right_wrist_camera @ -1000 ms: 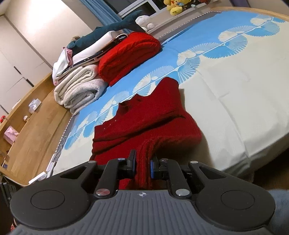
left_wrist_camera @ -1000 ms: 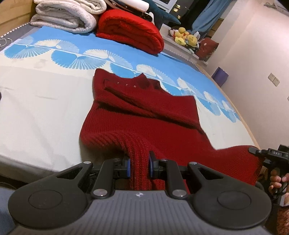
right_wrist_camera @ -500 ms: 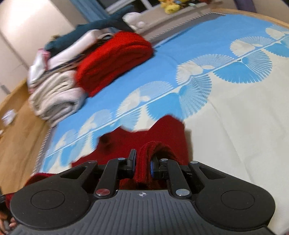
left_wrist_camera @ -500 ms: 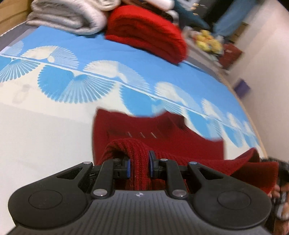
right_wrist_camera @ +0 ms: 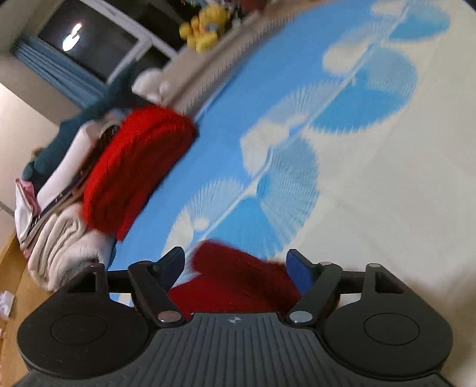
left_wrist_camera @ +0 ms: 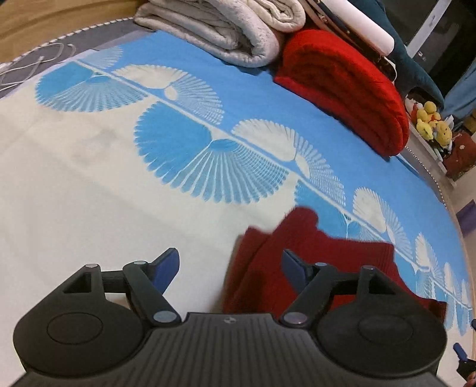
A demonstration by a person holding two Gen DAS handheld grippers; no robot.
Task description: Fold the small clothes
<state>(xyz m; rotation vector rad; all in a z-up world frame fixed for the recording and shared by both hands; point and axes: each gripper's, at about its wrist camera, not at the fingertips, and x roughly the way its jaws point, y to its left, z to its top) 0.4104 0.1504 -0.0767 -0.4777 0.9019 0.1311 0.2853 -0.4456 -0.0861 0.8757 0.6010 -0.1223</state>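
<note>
Both grippers have just let go: the left gripper [left_wrist_camera: 230,263] and right gripper [right_wrist_camera: 236,265] stand with jaws wide, nothing pinched. The dark red sweater [left_wrist_camera: 312,262] lies folded on the bed [left_wrist_camera: 74,184], under and between the jaws (soft knit, springy). Lift straight away so the fold stays neat.

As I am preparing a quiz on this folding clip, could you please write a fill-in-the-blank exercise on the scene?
1. The left gripper has just been opening; nothing is between its ____.
2. The sweater being folded is dark ____.
3. The sheet has blue and white ____ shapes.
4. Beside the grey blanket lies a folded ____ blanket.

Missing: jaws; red; fan; red
</note>
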